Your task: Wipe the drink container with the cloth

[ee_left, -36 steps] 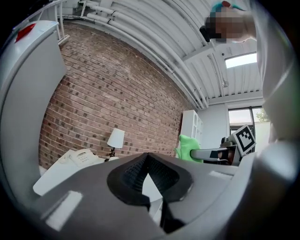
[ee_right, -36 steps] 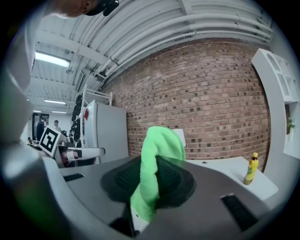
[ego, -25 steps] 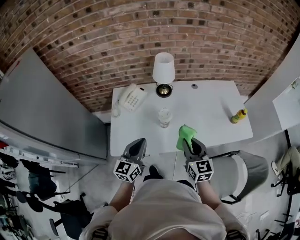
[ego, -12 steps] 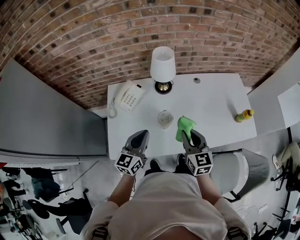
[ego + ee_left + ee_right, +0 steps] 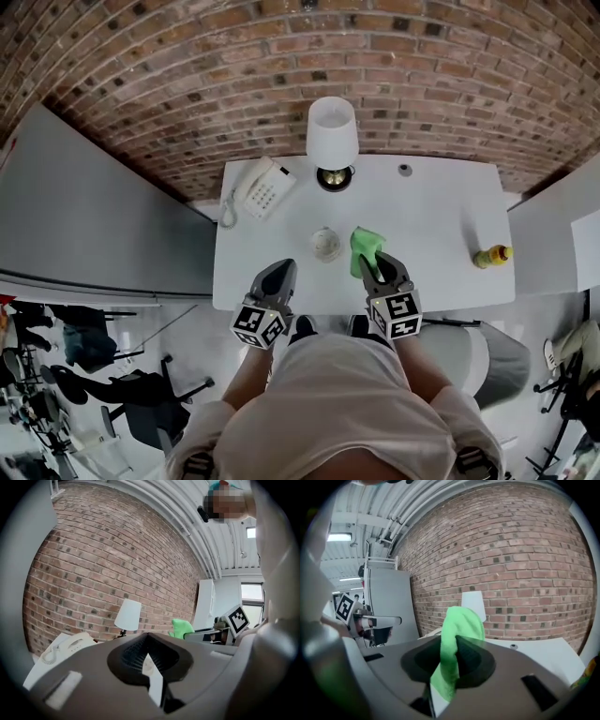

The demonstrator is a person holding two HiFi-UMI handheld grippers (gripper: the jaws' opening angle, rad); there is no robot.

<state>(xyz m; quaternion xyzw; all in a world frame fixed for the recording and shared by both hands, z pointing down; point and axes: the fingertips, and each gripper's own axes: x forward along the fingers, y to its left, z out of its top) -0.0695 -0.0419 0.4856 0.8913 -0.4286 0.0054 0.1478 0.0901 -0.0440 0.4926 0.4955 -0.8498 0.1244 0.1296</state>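
Head view showed the right gripper (image 5: 373, 266) clamped on the green cloth (image 5: 364, 245) just beside the drink container (image 5: 325, 243) on the table (image 5: 441, 220), the left gripper (image 5: 277, 274) with jaws together, empty.

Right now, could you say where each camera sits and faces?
Head view: on the head, steeply down at the table; torso, left hand-held gripper, right hand-held gripper show.
Left gripper view: on the left one, facing the wall; shut jaws show.
Right gripper view: on the right one, facing the wall; jaws clamp cloth.
All share lamp, cloth.
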